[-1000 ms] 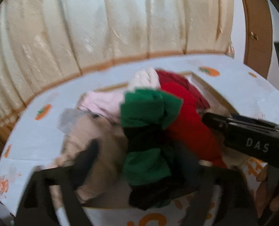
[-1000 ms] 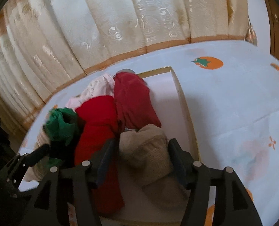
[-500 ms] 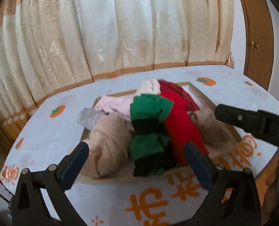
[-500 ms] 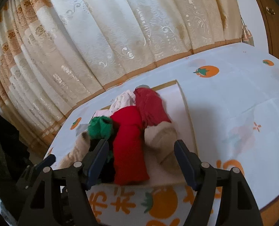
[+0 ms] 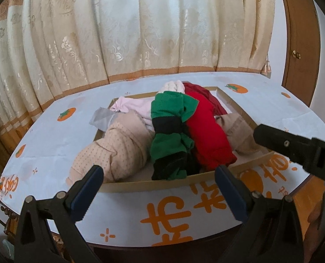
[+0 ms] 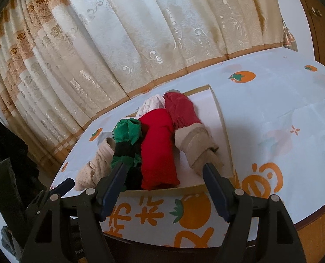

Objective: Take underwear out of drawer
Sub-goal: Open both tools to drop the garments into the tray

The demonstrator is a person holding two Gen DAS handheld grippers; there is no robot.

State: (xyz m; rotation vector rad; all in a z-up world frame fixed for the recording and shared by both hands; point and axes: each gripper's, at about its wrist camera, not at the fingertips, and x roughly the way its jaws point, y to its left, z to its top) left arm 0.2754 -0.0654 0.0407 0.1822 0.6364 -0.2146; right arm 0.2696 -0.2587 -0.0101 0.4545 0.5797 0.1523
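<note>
Underwear (image 5: 203, 129) rolls crowd the drawer (image 5: 153, 184) on the tablecloth (image 5: 59, 135).

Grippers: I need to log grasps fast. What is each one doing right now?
Left gripper: open, holding nothing.
Right gripper: open, jaws have just been opening, nothing between them.

We count one shallow cardboard drawer tray (image 5: 153, 184), seven rolled fabric underwear pieces (image 5: 208, 131), two black two-finger grippers (image 5: 158, 188) (image 6: 162, 175).
</note>
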